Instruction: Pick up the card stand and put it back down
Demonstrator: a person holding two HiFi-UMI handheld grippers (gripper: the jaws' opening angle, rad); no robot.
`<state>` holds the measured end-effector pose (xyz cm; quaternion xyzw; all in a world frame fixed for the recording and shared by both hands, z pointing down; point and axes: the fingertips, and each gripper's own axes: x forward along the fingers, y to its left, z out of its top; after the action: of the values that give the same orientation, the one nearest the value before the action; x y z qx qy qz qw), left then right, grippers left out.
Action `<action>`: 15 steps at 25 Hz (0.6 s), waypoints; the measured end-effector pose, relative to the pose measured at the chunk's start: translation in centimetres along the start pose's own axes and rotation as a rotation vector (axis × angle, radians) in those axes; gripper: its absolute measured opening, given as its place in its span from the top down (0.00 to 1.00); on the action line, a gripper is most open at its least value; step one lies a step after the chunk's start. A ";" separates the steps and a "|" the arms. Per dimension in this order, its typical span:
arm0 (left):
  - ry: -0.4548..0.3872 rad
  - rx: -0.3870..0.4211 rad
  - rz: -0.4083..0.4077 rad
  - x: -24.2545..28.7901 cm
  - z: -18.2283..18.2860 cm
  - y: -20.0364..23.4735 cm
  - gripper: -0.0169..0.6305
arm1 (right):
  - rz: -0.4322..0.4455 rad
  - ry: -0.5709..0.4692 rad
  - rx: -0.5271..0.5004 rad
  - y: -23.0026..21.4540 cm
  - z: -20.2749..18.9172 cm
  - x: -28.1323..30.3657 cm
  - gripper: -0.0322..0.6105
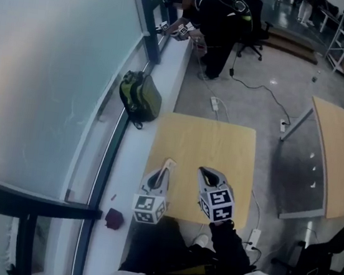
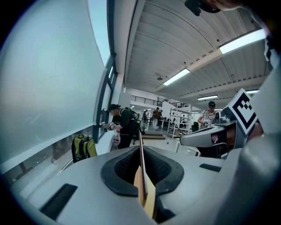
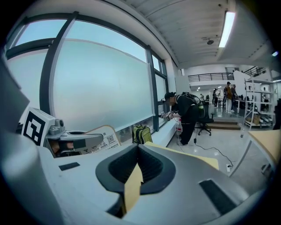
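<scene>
Since my L gripper (image 1: pixel 162 176) is clamped on the stand (image 1: pixel 168 165), jaws pinched nearly flat on its thin card, the step in hand looks like the put-down. R gripper (image 1: pixel 209 172) hangs just beside it, jaws together, nothing between them. The stand is over the table's (image 1: pixel 222 140) front-left part, near the edge. It looks lifted clear, tho I can't tell from the head view whether its base touches the top. In the R gripper view the printed face w/ a QR code shows beside my L jaws.

To do it well:
- Bring the stand inboard, away from the edge, before going down.
- Level the wrist so the base lands flat, not on one corner.
- Lower slow & straight. The card is thin and prob. flexes, so no side push.
- Let the base seat on the wood first, then part the jaws & back off along the card's plane so I don't tip it.
- Hold the R gripper aside, ready to steady any wobble.
</scene>
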<state>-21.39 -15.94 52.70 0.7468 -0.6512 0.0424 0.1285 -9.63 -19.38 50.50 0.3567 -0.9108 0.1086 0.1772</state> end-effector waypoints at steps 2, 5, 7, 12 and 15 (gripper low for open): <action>0.027 -0.003 -0.009 0.7 -0.9 0.7 0.94 | -0.010 0.017 0.026 -0.6 -0.6 1.0 0.92; 0.064 -0.004 -0.016 1.8 -1.7 2.2 0.94 | -0.014 0.037 0.058 -0.9 -1.1 2.7 0.92; 0.090 -0.013 -0.019 2.7 -2.3 3.4 0.94 | -0.011 0.046 0.072 -0.9 -1.2 3.9 0.92; 0.171 -0.035 -0.051 4.7 -4.9 5.5 0.94 | -0.005 0.102 0.109 -1.1 -3.3 6.5 0.92; 0.208 -0.026 -0.071 6.2 -6.1 6.8 0.94 | -0.010 0.135 0.134 -1.6 -4.2 8.0 0.92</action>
<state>-26.49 -21.18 60.87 0.7592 -0.6079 0.1067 0.2064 -12.94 -24.06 57.68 0.3640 -0.8858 0.1920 0.2144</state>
